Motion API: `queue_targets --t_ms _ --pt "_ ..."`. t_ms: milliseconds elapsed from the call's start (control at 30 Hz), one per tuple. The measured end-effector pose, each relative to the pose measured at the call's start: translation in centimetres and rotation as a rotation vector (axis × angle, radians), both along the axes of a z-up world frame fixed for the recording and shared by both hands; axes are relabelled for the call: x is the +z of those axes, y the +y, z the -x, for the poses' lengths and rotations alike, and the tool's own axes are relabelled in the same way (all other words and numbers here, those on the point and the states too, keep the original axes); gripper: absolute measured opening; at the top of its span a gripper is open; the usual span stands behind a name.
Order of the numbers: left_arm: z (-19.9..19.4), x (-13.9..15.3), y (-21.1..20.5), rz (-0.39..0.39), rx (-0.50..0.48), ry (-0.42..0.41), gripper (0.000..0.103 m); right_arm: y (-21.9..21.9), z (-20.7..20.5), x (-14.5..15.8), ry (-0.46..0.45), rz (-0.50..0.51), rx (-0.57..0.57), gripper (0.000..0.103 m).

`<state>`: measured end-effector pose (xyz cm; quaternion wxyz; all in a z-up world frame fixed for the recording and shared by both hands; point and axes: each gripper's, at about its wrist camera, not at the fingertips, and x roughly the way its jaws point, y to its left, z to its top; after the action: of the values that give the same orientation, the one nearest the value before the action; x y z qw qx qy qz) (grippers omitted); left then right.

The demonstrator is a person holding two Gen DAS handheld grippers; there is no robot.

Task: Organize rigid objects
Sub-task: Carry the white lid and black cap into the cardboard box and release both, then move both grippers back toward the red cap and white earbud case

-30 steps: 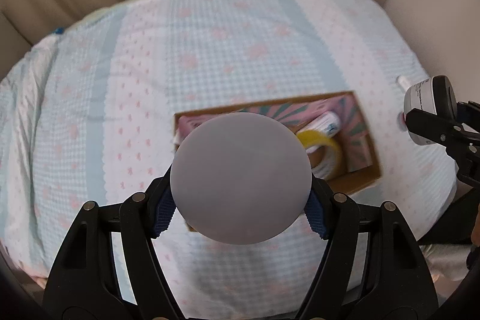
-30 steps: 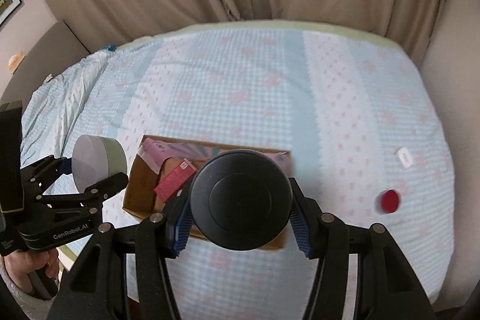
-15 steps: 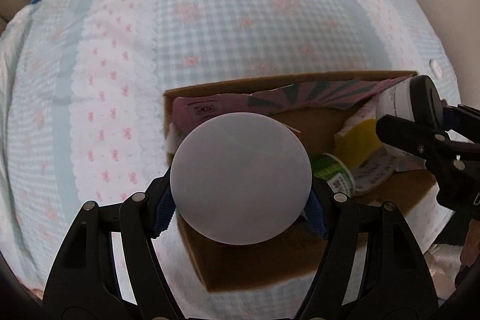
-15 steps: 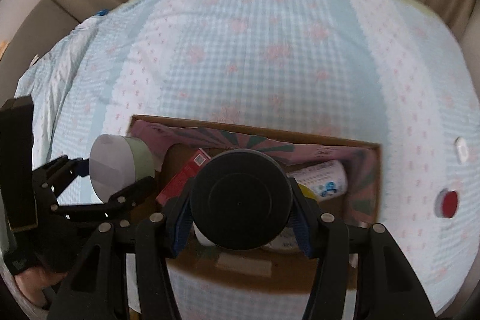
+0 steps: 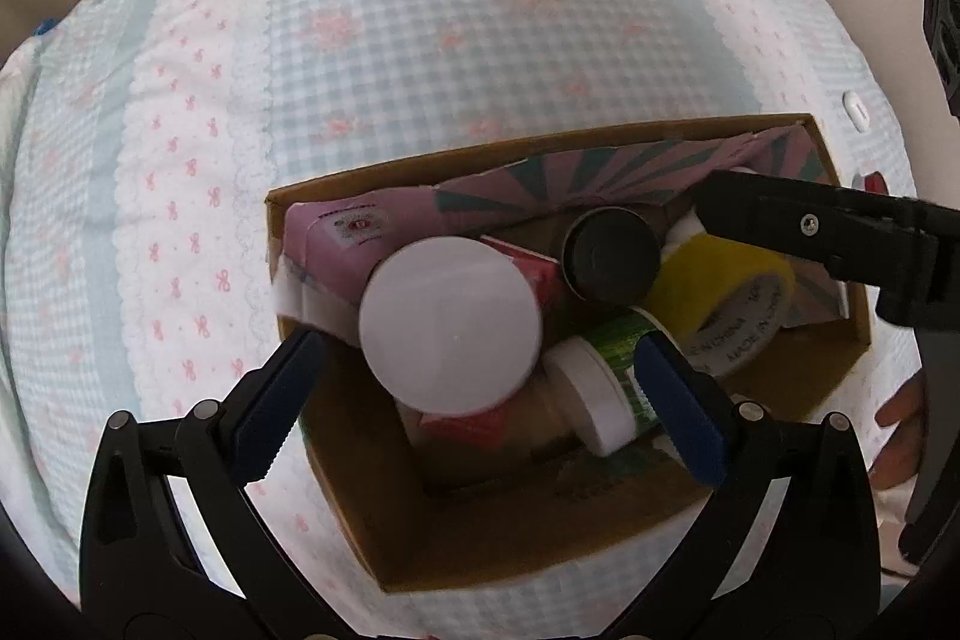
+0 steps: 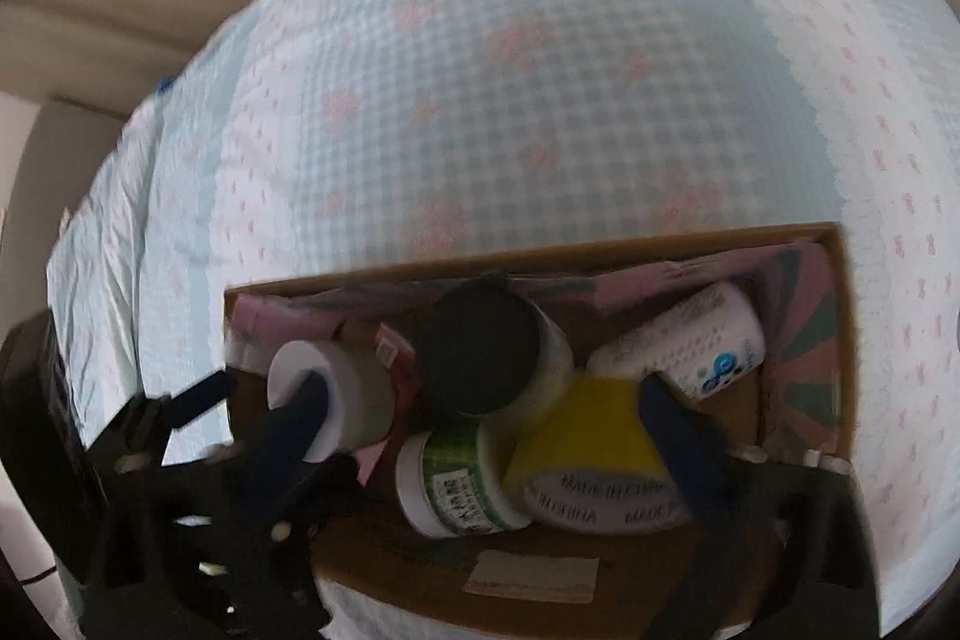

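both claws just sprang wide – white-lidded jar and black-lidded jar sit free in the cardboard box.

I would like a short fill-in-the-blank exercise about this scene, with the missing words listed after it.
1. The jars lie inside a cardboard ___ on the bed.
2. The roll of tape is ___ in colour.
3. The left claw now stands ___, its jaws having just spread off the white-lidded jar.
4. The lid of the jar under the right claw is ___.

Missing words: box; yellow; open; black

White-lidded jar, black-lidded jar, both in cardboard box
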<state>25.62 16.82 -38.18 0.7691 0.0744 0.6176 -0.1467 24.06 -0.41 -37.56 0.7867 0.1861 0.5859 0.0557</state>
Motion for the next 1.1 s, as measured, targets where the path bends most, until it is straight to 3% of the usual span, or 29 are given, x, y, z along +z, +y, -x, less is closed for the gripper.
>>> queue_targets --t_ms 200,433,833,1100 --pt "0.7 1.2 -0.1 -0.008 0.017 -0.014 0.103 -0.6 1.1 0.7 -0.012 0.024 0.008 0.103" --pt "1.6 4.6 0.3 -0.003 0.043 -0.076 0.103 -0.5 2.6 2.9 -0.067 0.046 0.028 0.103" --pt "5.9 13.0 0.0 -0.001 0.088 -0.191 0.103 -0.3 7.6 10.2 -0.213 0.094 0.055 0.103" --pt "9.1 18.4 -2.4 0.006 0.082 -0.272 0.103 -3.1 13.0 15.7 -0.306 0.152 0.035 0.103"
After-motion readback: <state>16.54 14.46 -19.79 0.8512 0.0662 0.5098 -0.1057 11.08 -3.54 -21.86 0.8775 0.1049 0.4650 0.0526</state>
